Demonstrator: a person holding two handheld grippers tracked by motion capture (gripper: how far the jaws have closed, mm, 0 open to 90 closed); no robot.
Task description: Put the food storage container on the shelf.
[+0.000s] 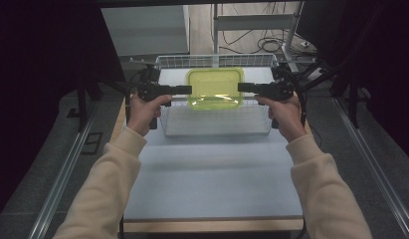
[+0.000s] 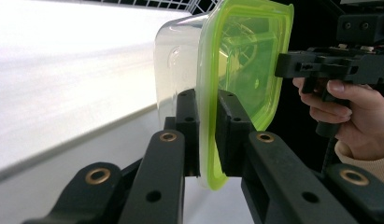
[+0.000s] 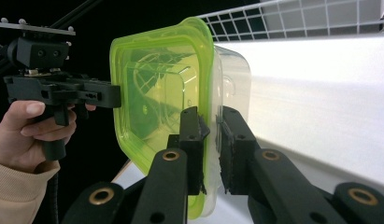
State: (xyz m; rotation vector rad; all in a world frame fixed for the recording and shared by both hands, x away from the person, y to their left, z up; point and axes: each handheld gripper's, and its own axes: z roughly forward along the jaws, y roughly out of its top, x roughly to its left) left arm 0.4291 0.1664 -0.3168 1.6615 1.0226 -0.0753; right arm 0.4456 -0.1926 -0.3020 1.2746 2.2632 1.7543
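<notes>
The person is holding a clear tub (image 1: 215, 88) with a green lid (image 1: 215, 82) between the two grippers, over the wire basket (image 1: 215, 60) at the far end of the table (image 1: 212, 174). The left gripper (image 1: 188, 90) is pinching the lid's rim at the tub's left end, and the right gripper (image 1: 241, 87) is doing the same at the right end; both sets of jaws are clamped on that rim, which shows plainly in the left gripper view (image 2: 207, 135) and the right gripper view (image 3: 210, 144). The tub's long axis is running straight from one gripper to the other, across the table, so each set of jaws is pointing inward at an end and neither hand is nearer than the other. The tub is hanging level, lid up, above the basket's floor rather than resting on it, as far as I can judge. Whatever comes next, lifting clear or setting down, is depending on both hands keeping that line and moving together, since the thin rim is the only purchase. No brand or writing is legible on the tub or lid.
</notes>
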